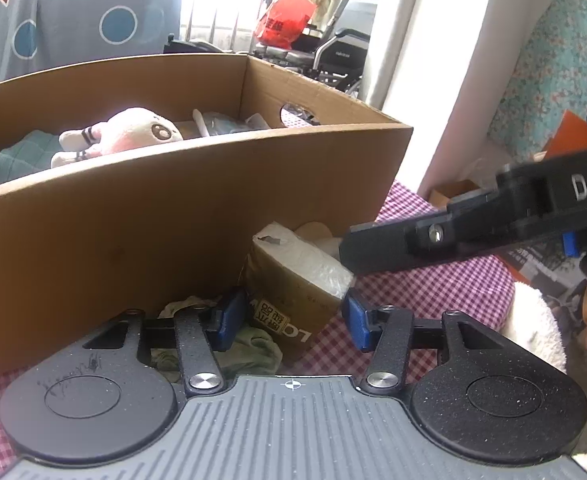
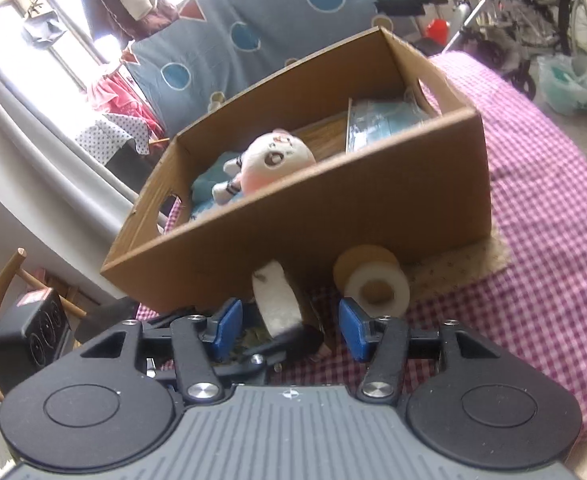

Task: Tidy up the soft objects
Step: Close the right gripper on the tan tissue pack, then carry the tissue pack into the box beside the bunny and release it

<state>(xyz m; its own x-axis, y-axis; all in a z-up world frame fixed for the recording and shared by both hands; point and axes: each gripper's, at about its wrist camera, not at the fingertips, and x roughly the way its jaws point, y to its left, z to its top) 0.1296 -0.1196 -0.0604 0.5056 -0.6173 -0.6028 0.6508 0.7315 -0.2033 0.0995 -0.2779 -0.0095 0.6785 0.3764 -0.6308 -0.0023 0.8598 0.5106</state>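
A brown cardboard box [image 1: 165, 216] stands on the red-checked cloth; it also shows in the right wrist view [image 2: 333, 208]. Inside it lie a pink-and-white plush toy [image 1: 129, 130], [image 2: 269, 160], a teal cloth [image 1: 17, 156] and a blue packet [image 2: 381, 120]. A wrapped paper roll [image 1: 297, 276], [image 2: 275, 300] lies in front of the box. My left gripper [image 1: 293, 320] is open, its blue pads either side of that roll. A second roll [image 2: 373, 284] lies beside it. My right gripper [image 2: 291, 326] is open above the first roll; it appears in the left wrist view [image 1: 373, 248].
A green rag [image 1: 249, 348] lies under my left gripper. A white fluffy towel [image 1: 533, 320] sits at the right. A beige mat [image 2: 461, 268] lies under the box corner. A wooden chair [image 2: 9, 280] and a wheelchair [image 2: 525, 12] stand beyond the table.
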